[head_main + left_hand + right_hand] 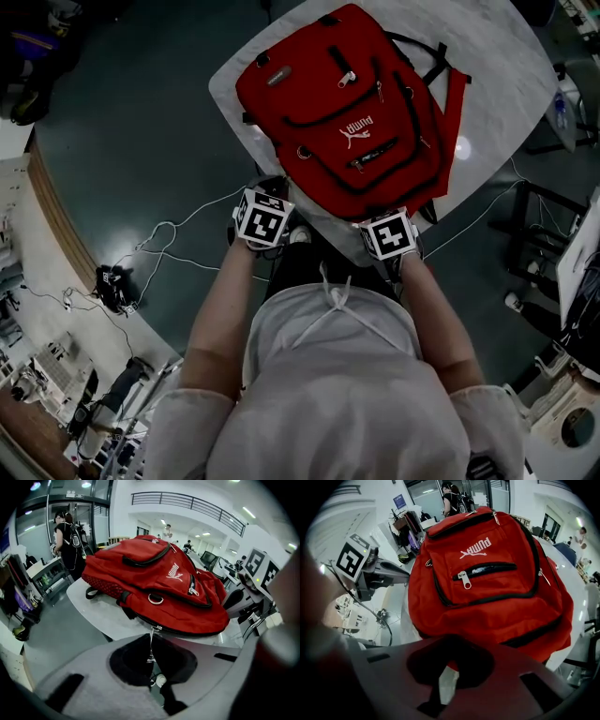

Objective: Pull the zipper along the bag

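Head view, from above: a red backpack (347, 103) lies face up on a pale bench (506, 56). Its top points to the far edge and its base reaches the near corner, where the person stands. Black zipper lines curve across its front, and a white logo sits in the middle. The left gripper (265, 212) is at the near-left side of the bag's base. The right gripper (388, 233) is at the near-right side. Each carries a marker cube that hides its jaws from this angle. Loose white cables (164, 246) trail over the dark floor to the left of the bench.

Left gripper view: the bag fills the middle, lying along the near edge of the bench. A thin metal zipper pull (151, 643) hangs from the black zipper low on the bag's side and runs down between the jaws. The jaws are pressed together and pinch the pull. The right gripper's marker cube shows at the right.

Right gripper view: the bag's front rises ahead, with its pocket zipper and logo facing the camera. The jaws are closed to a narrow slit. A fold of red fabric from the bag's near edge sits between their tips, and pale bench top shows through the slit below it.
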Demonstrator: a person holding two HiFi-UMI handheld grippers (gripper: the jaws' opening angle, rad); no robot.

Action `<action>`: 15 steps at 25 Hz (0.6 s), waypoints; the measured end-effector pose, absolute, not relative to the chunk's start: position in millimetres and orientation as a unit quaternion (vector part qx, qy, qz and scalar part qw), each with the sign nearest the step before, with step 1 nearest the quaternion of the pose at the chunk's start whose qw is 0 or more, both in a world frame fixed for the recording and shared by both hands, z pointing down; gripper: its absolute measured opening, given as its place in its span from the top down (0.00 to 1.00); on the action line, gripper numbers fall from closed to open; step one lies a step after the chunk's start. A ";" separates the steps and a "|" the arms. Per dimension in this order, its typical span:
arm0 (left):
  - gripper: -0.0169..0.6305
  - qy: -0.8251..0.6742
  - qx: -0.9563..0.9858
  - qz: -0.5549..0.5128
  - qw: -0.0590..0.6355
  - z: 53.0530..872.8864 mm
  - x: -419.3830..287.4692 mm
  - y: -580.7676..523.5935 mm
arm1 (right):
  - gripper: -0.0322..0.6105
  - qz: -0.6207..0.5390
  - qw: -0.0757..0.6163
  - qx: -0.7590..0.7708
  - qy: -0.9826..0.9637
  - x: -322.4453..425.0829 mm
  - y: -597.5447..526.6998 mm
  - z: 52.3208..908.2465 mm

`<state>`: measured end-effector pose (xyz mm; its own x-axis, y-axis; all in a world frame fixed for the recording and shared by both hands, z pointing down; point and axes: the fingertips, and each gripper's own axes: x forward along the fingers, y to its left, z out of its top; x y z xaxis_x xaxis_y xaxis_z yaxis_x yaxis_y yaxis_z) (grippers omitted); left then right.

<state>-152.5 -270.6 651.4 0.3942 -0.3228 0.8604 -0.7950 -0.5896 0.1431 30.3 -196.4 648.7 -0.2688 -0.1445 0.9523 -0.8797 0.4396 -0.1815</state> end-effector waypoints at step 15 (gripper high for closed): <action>0.94 -0.373 0.782 0.427 0.260 648.9 -171.9 -313.4 | 0.91 0.381 0.499 0.362 -0.689 34.9 -192.3 649.4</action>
